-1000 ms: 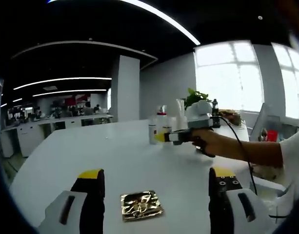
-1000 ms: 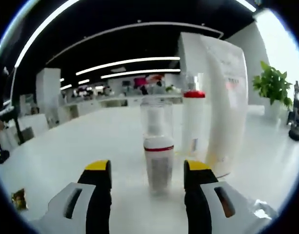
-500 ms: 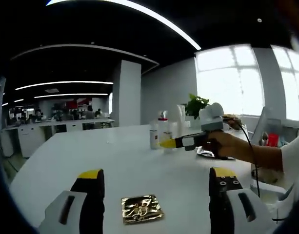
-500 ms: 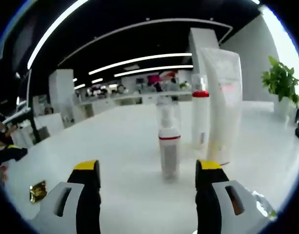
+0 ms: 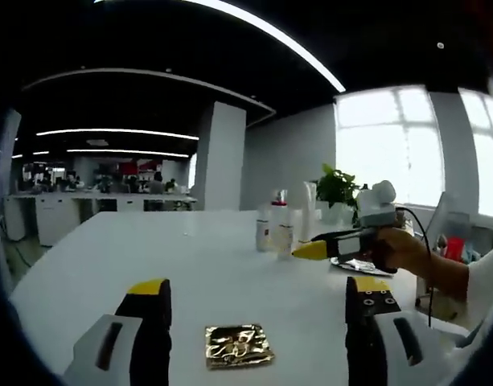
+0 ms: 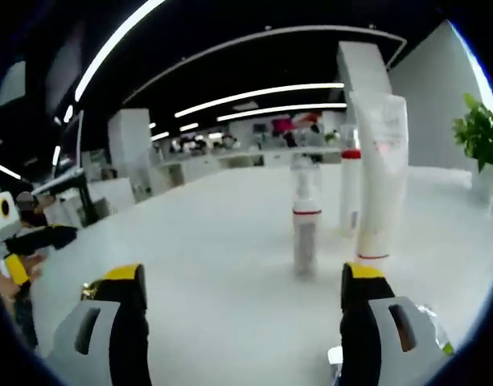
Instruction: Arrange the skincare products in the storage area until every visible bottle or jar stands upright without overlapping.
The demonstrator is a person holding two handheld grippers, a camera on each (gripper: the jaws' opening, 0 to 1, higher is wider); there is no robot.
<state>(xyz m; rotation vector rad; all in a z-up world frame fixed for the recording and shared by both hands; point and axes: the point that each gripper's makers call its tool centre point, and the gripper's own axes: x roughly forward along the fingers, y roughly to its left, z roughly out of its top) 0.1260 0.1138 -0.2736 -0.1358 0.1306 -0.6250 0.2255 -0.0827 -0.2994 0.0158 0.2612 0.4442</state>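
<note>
My right gripper [image 6: 240,322] has its jaws spread and holds nothing; straight ahead of it, apart, three products stand upright on the table [image 6: 198,265]: a small bottle [image 6: 305,227], a red-capped bottle [image 6: 350,191] and a tube [image 6: 380,181]. My left gripper [image 5: 260,322] is spread too, a gold packet [image 5: 238,346] between its jaws.
</note>
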